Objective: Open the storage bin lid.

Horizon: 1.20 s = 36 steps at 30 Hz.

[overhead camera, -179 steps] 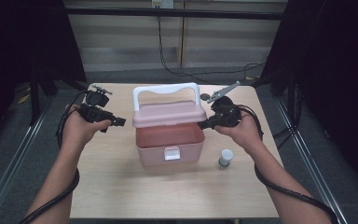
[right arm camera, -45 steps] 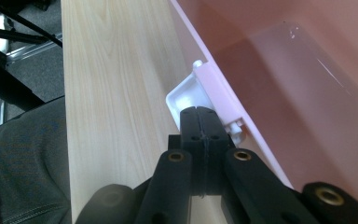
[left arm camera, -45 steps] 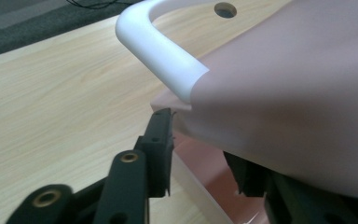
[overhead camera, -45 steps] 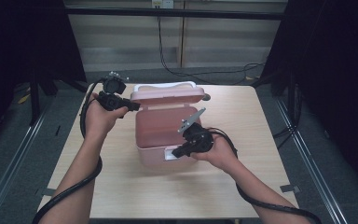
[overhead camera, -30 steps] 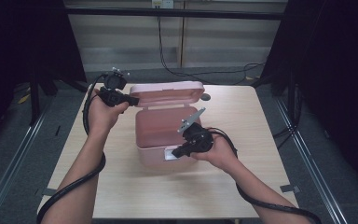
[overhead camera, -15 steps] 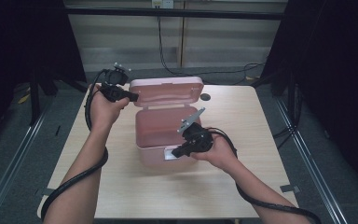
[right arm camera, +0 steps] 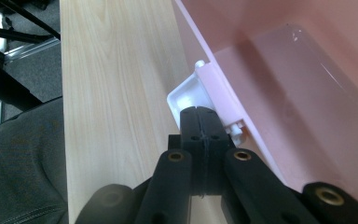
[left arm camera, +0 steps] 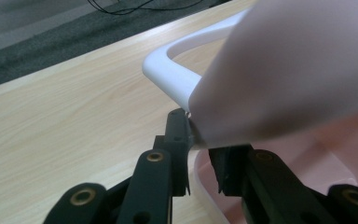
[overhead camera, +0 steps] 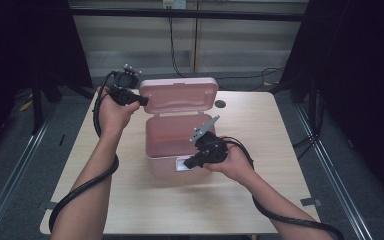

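A pink plastic box (overhead camera: pixel 165 172) stands mid-table with its lid (overhead camera: pixel 180 95) swung up and back. My left gripper (overhead camera: pixel 142 100) is at the lid's upper left corner. In the left gripper view its jaws (left arm camera: pixel 200 140) have just been closing, and they pinch the lid's edge (left arm camera: pixel 298 70) beside the white handle (left arm camera: pixel 168 77). My right gripper (overhead camera: pixel 187 164) is at the box's front wall. Its jaws (right arm camera: pixel 199 112) are shut together, tips against the white latch (right arm camera: pixel 186 95), with nothing between them.
The wooden table (overhead camera: pixel 260 200) has bare room in front of and to the right of the box. A small dark round object (overhead camera: pixel 220 104) lies behind the lid. Black frame rails and cables run along the table's sides and back.
The left gripper has risen and moved back, swinging the lid from half raised to upright. The right gripper has stayed at the latch.
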### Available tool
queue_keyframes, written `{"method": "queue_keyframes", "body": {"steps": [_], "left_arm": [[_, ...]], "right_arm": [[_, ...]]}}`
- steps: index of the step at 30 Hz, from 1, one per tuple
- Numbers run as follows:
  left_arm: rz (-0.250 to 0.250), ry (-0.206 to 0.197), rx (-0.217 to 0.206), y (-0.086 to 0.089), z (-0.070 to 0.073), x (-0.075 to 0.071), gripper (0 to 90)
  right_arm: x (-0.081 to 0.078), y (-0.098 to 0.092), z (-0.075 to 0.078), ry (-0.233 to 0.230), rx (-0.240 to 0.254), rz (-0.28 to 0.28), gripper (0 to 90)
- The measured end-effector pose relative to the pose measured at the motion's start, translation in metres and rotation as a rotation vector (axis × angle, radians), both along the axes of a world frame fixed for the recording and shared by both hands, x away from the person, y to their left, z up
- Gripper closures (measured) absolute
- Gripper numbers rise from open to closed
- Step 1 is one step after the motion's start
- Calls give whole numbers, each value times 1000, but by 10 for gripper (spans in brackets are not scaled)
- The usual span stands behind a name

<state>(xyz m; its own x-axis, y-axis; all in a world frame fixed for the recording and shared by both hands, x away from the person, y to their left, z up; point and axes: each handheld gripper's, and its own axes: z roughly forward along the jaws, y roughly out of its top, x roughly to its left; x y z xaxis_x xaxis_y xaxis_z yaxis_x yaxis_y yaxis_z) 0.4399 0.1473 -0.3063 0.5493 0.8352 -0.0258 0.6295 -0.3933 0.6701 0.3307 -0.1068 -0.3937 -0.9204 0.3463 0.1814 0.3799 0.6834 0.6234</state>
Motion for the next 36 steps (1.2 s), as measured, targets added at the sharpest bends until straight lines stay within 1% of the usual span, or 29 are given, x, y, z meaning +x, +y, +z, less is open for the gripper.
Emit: {"method": "queue_keyframes", "body": {"steps": [2, 10, 13, 14, 16, 17, 20, 23, 25, 30, 33, 36], "left_arm": [[4, -2, -4, 0, 0, 1, 786], [9, 1, 23, 0, 0, 9, 817], [14, -5, 13, -1, -1, 10, 822], [8, -3, 17, 0, -1, 11, 823], [15, -5, 15, 0, -1, 13, 827], [10, -4, 23, 0, -1, 14, 829], [15, 3, 29, -1, -1, 18, 834], [13, 7, 28, 0, -1, 21, 835], [17, 7, 17, -1, -2, 23, 836], [14, 2, 17, -1, -4, 27, 837], [13, 11, 17, -1, -3, 29, 837], [14, 12, 16, -1, -4, 31, 837]], "right_arm": [[0, 0, 0, 1, -2, -2, 900], [0, 0, 0, -2, 1, 1, 900], [1, 0, -1, -1, 7, 0, 900], [1, 1, -1, 0, 6, 0, 900], [1, 1, -1, -1, 6, -1, 900], [1, 1, 0, 1, 3, -1, 900], [1, 1, 0, 1, 4, 2, 900], [1, 1, 0, -4, -2, 3, 900], [1, 1, 0, -3, 1, 4, 900], [2, 2, 0, -3, -3, 4, 900], [3, 2, 0, 2, 3, 9, 900], [3, 2, -1, 4, 7, 8, 900]]}}
